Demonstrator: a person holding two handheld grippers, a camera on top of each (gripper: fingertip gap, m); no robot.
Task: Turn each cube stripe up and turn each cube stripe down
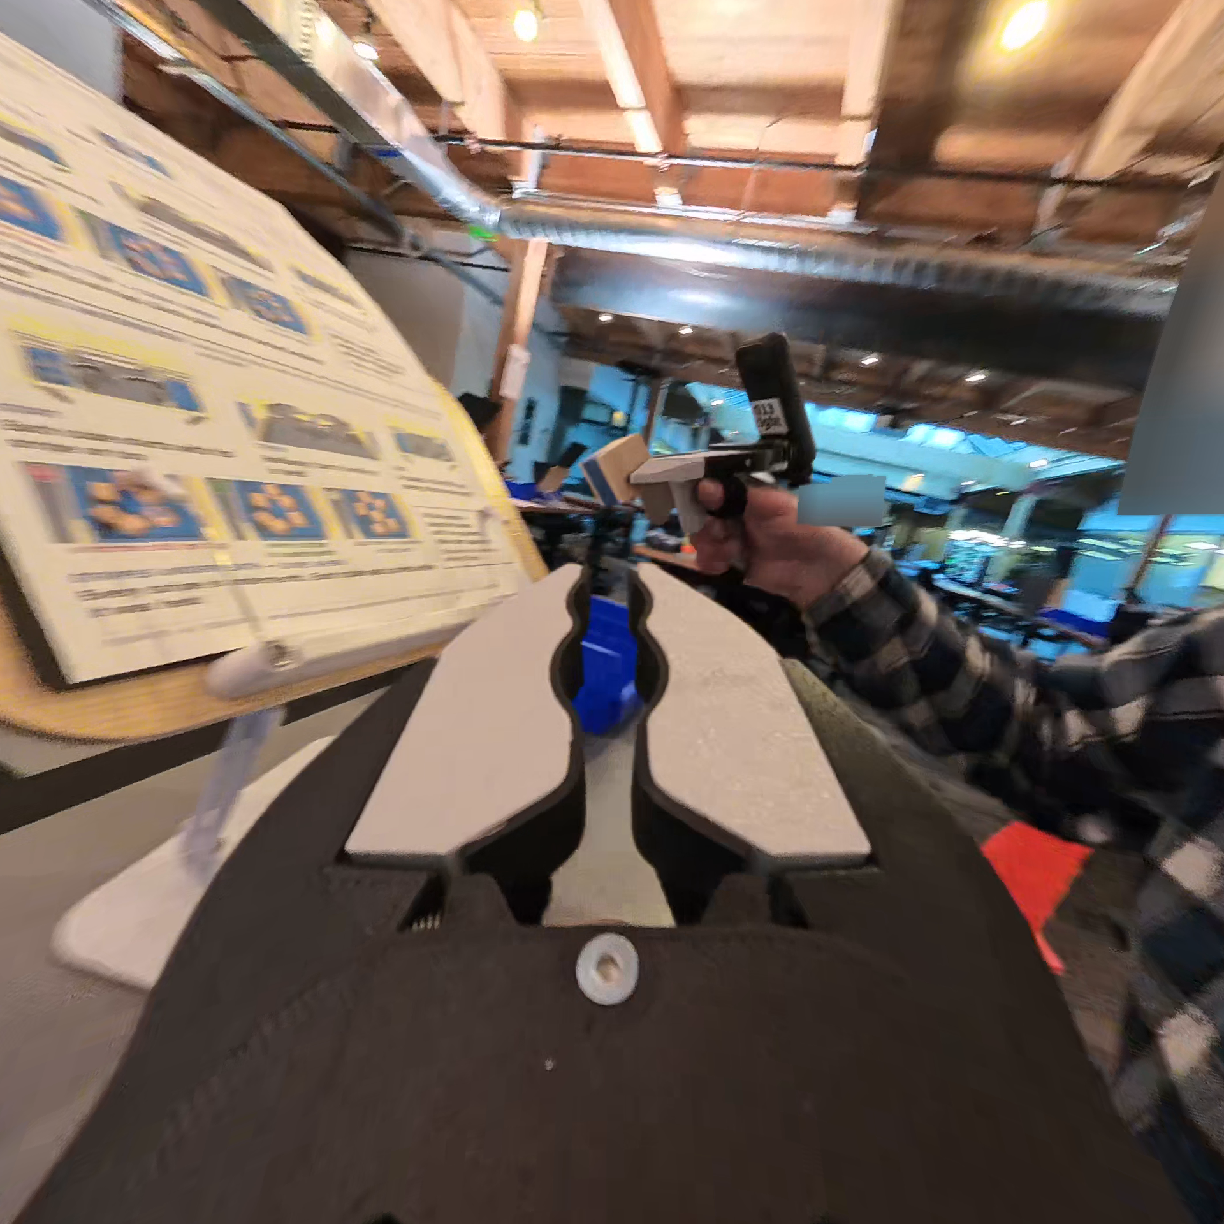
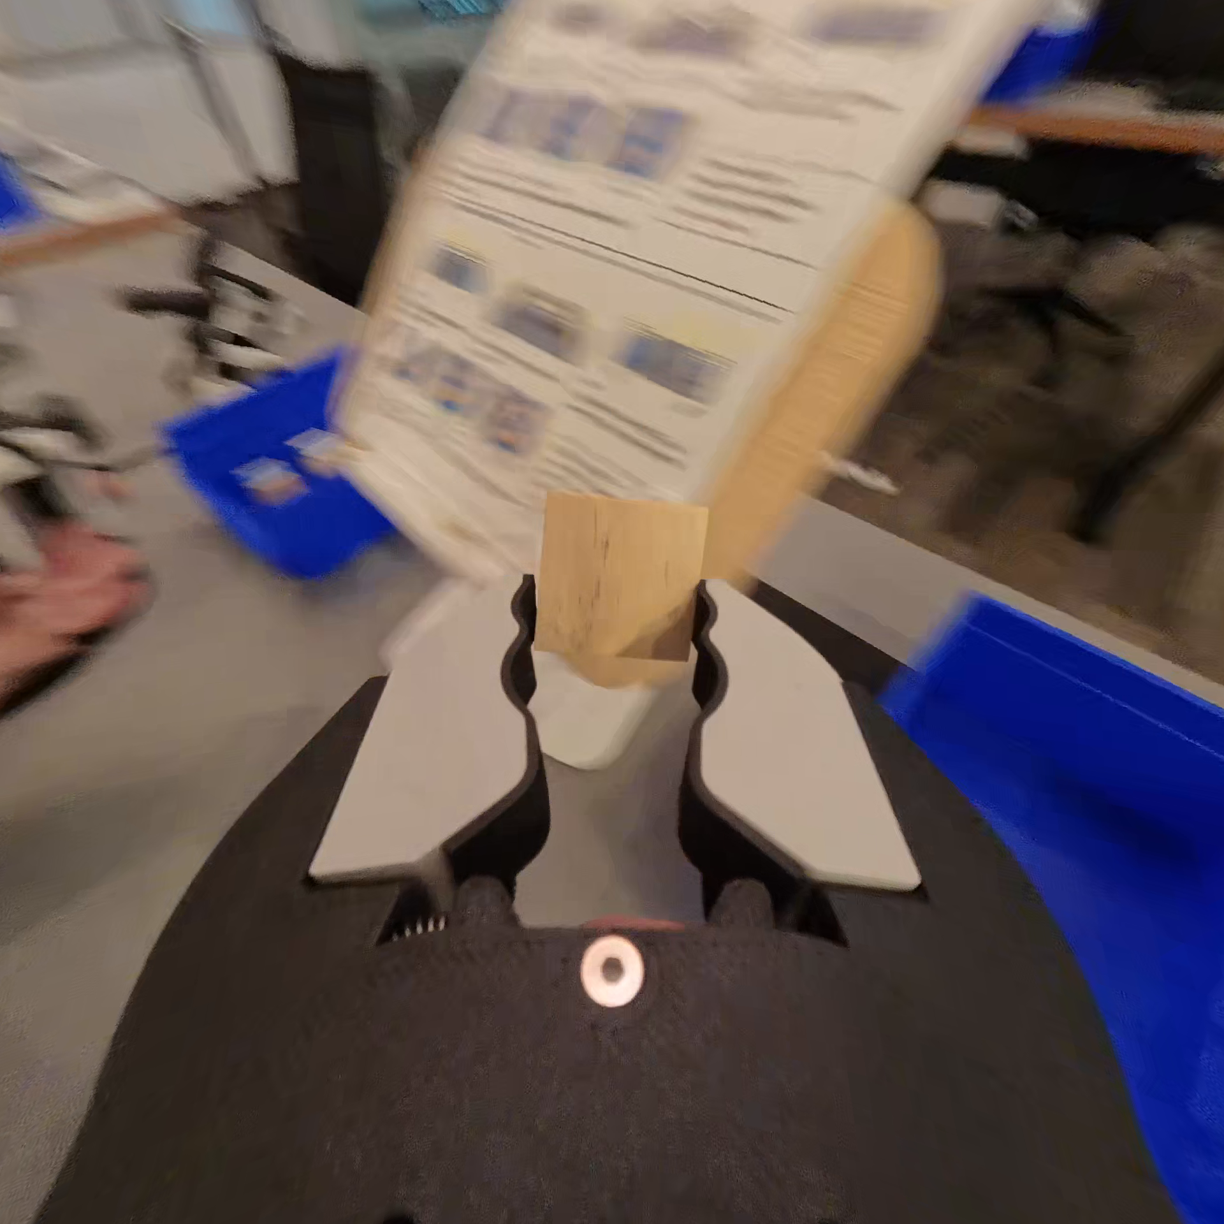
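My right gripper (image 2: 612, 596) is shut on a plain wooden cube (image 2: 619, 576), with both pads against its sides, held up in the air. In the left wrist view the same cube (image 1: 616, 471) sits in the right gripper (image 1: 646, 480). A blue stripe (image 1: 598, 482) shows on the cube's face that points away from that gripper. My left gripper (image 1: 607, 583) points up and away from the table. Its jaws stand a narrow slit apart with nothing between them. The blue bin (image 1: 606, 662) seen through the slit lies behind them.
An instruction sheet on a tilted wooden board (image 1: 199, 430) with a white foot (image 1: 132, 914) stands on the grey table (image 2: 132, 762); the board also shows in the right wrist view (image 2: 629, 265). Blue bins (image 2: 278, 477) (image 2: 1060, 728) lie left and right. A hand and plaid sleeve (image 1: 927, 649) hold the right gripper.
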